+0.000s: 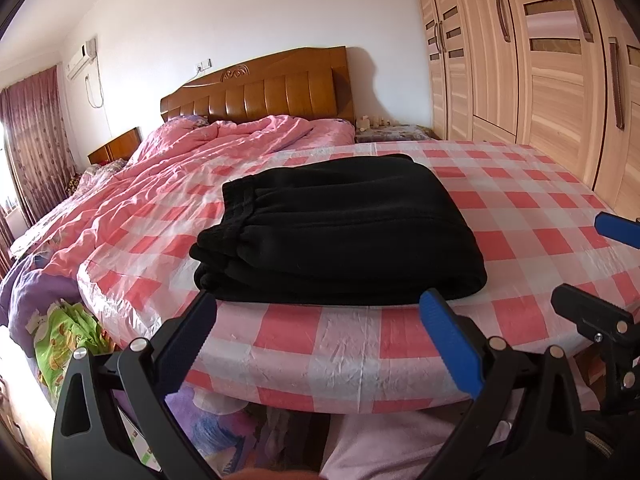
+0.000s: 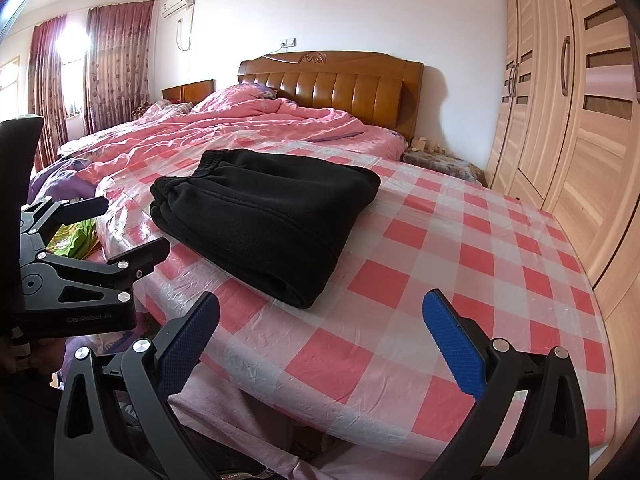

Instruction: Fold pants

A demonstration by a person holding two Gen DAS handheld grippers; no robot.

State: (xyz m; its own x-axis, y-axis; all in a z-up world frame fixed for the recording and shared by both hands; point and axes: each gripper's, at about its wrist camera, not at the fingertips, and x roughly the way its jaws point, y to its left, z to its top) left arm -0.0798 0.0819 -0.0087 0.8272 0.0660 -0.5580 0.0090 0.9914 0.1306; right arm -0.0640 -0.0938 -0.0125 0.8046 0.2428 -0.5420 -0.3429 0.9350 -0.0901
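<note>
On the checked cloth near the bed's [image 2: 500, 264] foot, black pants [image 2: 264, 216] lie folded, both grippers [image 1: 316, 344] [image 2: 320, 344] spread-jawed and empty just short of them; a careless nudge could undo the stack.

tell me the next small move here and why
Probably just draw both tongs back and stop. The pants already lie as a compact stack on the checked cloth, waistband layers lined up, no leg trailing. The left tongs and right tongs are open, empty and short of the fabric, so no fold looks left to make.
</note>
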